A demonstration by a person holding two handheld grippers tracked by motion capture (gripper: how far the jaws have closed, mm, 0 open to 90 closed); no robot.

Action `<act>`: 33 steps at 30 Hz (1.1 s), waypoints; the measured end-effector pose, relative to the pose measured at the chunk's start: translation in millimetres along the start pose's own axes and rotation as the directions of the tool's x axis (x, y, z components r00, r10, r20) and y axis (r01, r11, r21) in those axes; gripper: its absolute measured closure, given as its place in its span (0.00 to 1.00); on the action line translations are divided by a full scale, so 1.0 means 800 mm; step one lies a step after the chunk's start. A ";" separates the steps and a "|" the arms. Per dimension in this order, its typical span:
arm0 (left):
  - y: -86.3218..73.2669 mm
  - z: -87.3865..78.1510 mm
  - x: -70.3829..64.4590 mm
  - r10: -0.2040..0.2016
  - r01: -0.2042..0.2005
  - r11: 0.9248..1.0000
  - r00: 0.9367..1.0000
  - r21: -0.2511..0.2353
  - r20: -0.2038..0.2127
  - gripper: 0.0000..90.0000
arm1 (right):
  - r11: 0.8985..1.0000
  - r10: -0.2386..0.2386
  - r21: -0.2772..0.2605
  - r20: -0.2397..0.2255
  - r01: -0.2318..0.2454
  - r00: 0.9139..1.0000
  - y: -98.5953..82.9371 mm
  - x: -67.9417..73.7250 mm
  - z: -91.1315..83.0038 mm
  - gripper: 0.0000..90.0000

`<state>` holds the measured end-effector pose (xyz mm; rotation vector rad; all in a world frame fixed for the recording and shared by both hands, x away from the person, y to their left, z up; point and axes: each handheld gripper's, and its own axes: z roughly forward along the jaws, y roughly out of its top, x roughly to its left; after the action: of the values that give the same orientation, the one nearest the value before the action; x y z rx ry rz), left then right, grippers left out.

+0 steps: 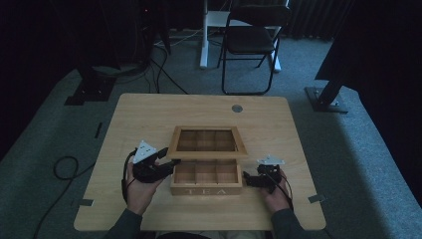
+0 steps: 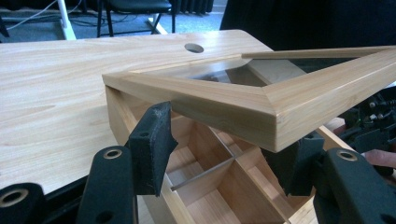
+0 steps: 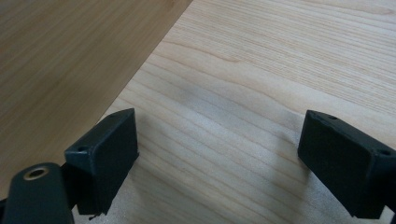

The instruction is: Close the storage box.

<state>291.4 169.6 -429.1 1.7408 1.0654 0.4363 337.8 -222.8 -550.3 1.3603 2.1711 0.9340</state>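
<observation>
Wooden table [image 1: 149, 114] | tea box [image 1: 206, 183] lid [image 1: 207, 142] raised | left tool [image 1: 166, 164] gaping under it | right tool [image 1: 247, 179] wide, empty

Open-lidded wooden tea box [image 1: 206, 178] between left gripper [image 1: 166, 165] and right gripper [image 1: 247, 178].

A light wooden table [image 1: 149, 114] stands on grey carpet [image 1: 358, 149]. Beyond the table's far edge sits a black folding chair [image 1: 251, 40], with a white post [image 1: 205, 35] just beside it. Black cables [image 1: 64, 167] lie on the carpet at the table's left.
</observation>
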 end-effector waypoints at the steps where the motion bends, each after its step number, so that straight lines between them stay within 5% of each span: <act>1: -0.001 0.000 0.000 -0.001 0.001 1.000 1.000 0.004 -0.001 0.49 | 1.000 -0.001 0.000 0.000 0.001 1.000 0.000 0.000 0.000 0.13; 33: -0.060 0.006 -0.011 0.038 -0.037 0.997 0.999 0.072 -0.007 0.43 | 1.000 -0.002 0.001 0.001 0.002 1.000 0.000 0.001 0.000 0.13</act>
<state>268.5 164.6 -472.3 1.8262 1.0675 0.4343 337.2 -222.4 -550.3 1.3583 2.1723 0.9307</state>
